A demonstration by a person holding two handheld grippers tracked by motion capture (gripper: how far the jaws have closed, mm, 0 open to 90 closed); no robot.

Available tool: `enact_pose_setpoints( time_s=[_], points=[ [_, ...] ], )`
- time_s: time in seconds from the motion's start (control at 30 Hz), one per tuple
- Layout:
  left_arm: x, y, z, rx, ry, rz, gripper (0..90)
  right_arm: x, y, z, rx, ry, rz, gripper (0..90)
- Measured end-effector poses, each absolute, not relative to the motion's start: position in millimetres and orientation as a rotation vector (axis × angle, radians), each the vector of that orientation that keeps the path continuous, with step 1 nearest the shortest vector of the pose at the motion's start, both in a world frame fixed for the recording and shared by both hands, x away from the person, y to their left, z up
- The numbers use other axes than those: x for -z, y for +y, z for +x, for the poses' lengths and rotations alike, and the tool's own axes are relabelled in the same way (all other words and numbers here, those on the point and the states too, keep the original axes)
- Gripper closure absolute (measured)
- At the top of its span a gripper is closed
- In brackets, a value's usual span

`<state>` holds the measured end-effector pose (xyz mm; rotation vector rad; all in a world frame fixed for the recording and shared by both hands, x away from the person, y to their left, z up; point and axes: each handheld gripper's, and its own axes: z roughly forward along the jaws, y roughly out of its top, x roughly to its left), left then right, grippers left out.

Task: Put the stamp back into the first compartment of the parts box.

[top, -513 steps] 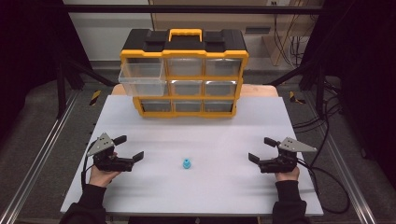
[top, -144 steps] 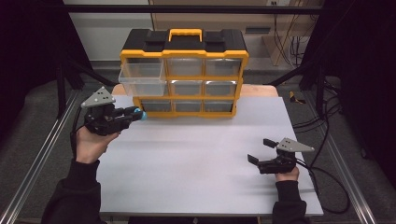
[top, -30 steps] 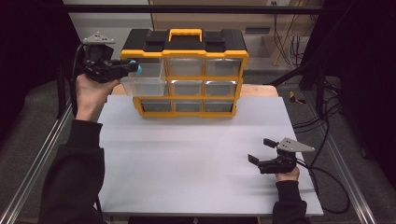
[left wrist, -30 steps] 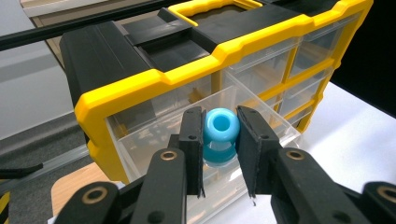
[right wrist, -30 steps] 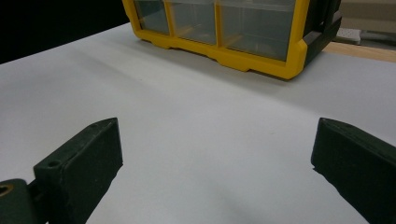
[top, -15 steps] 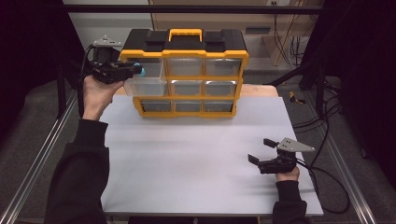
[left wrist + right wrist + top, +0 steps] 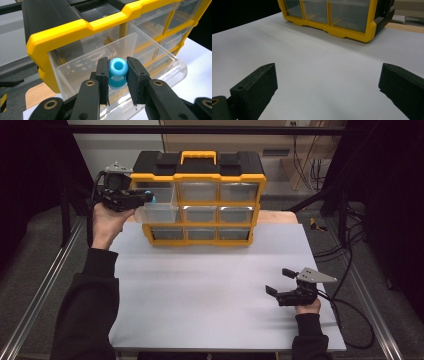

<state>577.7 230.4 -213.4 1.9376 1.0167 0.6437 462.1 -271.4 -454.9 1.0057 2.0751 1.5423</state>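
- Left claw (image 7: pixel 142 197) lifted off the desk since the earliest frame, then carried up to the cabinet's left side; half a second ago a shade farther left, now nearer the pulled-out drawer.
- Clamped on the small blue ring (image 7: pixel 118 72), pinched between both black jaws with its hole facing the left gripper view's camera.
- Blue ring gone from its first resting place on the desk (image 7: pixel 210 285), now held in the air just over the near rim of the open drawer (image 7: pixel 120 57) (touching the rim or not: cannot tell).
- Open drawer of clear plastic, top-left compartment of the yellow-and-black organiser (image 7: pixel 200 195), pulled out towards the person exactly as in every earlier frame; nothing visible lying in it.
- Remaining drawers, three columns by three rows, pushed in; contents hard to make out through the cloudy fronts.
- Organiser unmoved at the far edge of the desk, yellow handle on top.
- Right claw (image 7: pixel 280 282) parked low at the right of the desk, in the same place as a second ago, jaws spread wide apart with nothing between them but bare white surface (seen from the right gripper view).
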Motion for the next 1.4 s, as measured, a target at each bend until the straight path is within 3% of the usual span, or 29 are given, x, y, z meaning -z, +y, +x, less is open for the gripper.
enact_pose_setpoints(
  time_s=[0.2,0.27,0.53,0.57,1.03,1.4],
  points=[
    [215,231,577,-0.652,1.03,1.914,71.5,455,-272,462,-1.542,2.075,1.005,2.5],
    [214,233,576,-0.649,1.027,1.892,67.3,455,-272,462,-1.544,2.074,1.004,2.6],
    [209,237,560,-0.672,0.991,1.835,45.7,455,-272,462,-1.543,2.073,1.005,2.6],
    [209,238,557,-0.658,0.982,1.824,39.0,455,-272,462,-1.544,2.073,1.005,2.5],
    [225,245,516,-0.653,0.867,1.719,3.1,455,-272,462,-1.545,2.073,1.005,2.6],
    [267,256,492,-0.62,0.822,1.692,0.0,455,-271,462,-1.545,2.076,1.004,2.6]
  ],
)
